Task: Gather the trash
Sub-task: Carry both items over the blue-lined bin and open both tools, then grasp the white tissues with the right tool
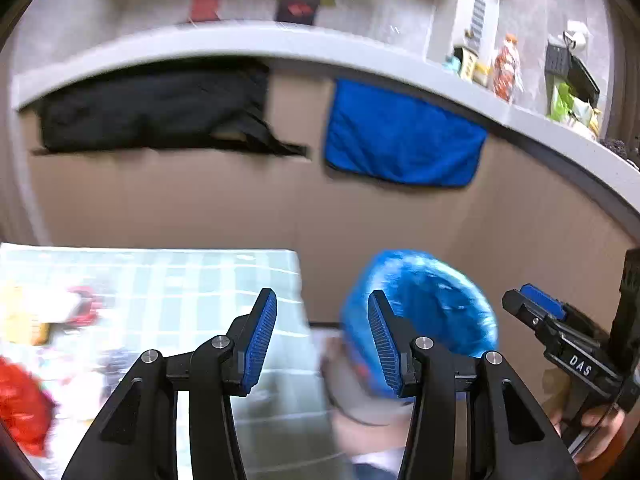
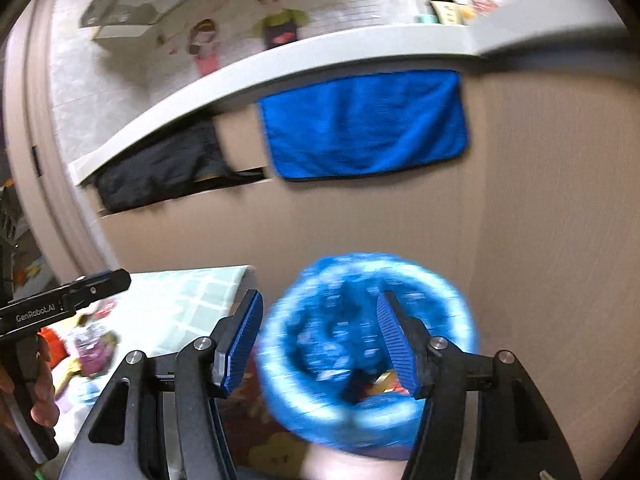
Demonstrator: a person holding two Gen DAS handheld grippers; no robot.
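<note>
Two grippers, left gripper [image 1: 322, 338] and right gripper [image 2: 320, 340], stand spread, pinching nothing. Beyond them sits a round bin lined with blue plastic [image 2: 366, 350], wrappers inside, beside the checked-cloth surface [image 1: 180, 280] strewn with blurred litter [image 1: 24, 408].

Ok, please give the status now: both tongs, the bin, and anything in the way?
Left tongs open, empty. Right tongs open, empty. Blue-lined bin beside table; some trash inside. Wrappers on table, blurred. Nothing in the way.
</note>
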